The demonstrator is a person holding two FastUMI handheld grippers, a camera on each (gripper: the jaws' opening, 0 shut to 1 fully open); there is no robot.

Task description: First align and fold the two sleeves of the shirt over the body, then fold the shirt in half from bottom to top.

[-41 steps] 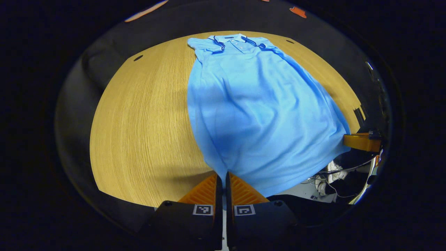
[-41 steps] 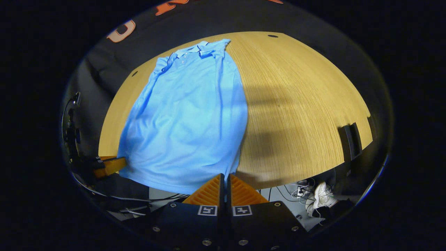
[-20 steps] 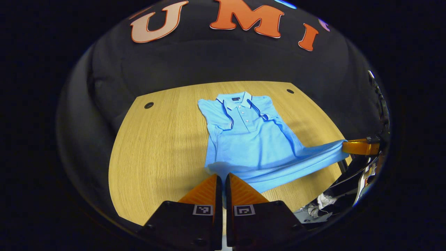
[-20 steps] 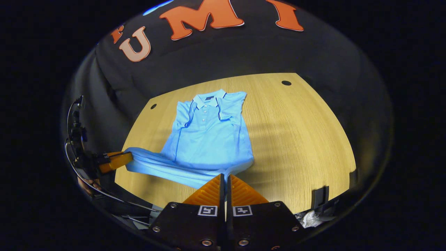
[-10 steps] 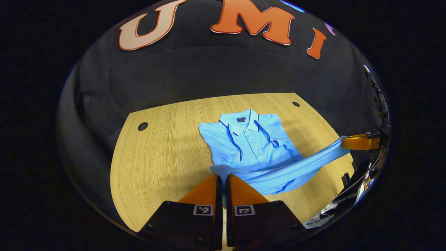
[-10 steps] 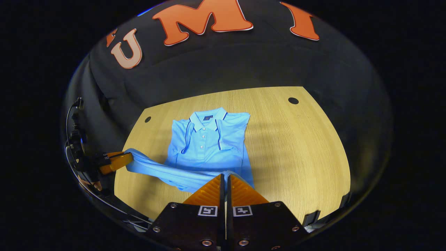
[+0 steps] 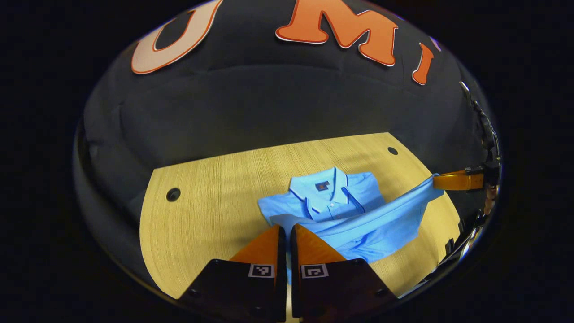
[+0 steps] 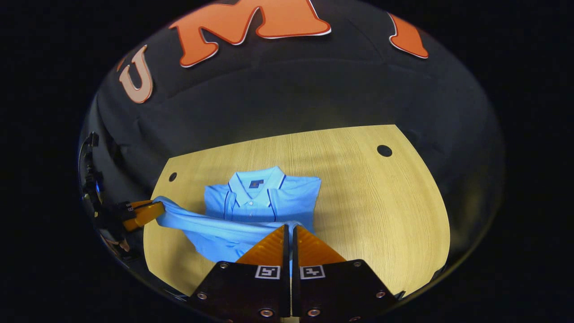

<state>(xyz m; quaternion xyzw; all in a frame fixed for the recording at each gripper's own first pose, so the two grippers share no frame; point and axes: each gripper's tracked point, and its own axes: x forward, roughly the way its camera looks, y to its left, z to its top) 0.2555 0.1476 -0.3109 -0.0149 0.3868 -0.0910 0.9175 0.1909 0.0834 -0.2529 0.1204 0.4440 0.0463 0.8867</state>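
Note:
A light blue polo shirt (image 7: 334,197) lies on the wooden table (image 7: 210,211), collar toward the far wall, both sleeves folded onto the body. Its bottom hem (image 7: 358,222) hangs lifted over the chest as a stretched band. My left gripper (image 7: 284,229) is shut on the hem's left corner. My right gripper (image 8: 289,229) is shut on the hem's right corner. In the right gripper view the shirt (image 8: 260,197) shows with the hem (image 8: 210,224) running left to the left gripper (image 8: 150,211). The right gripper (image 7: 441,181) shows at the right edge of the left gripper view.
The table has round cable holes at its far corners (image 7: 173,194) (image 7: 393,150) (image 8: 384,150). Bare wood stretches left of the shirt in the left gripper view and right of it (image 8: 381,211) in the right gripper view. Black cloth closes the booth behind the table.
Both grippers have carried the bottom hem up and forward toward the collar. The shirt's lower half has come off the table and now covers much of the body.

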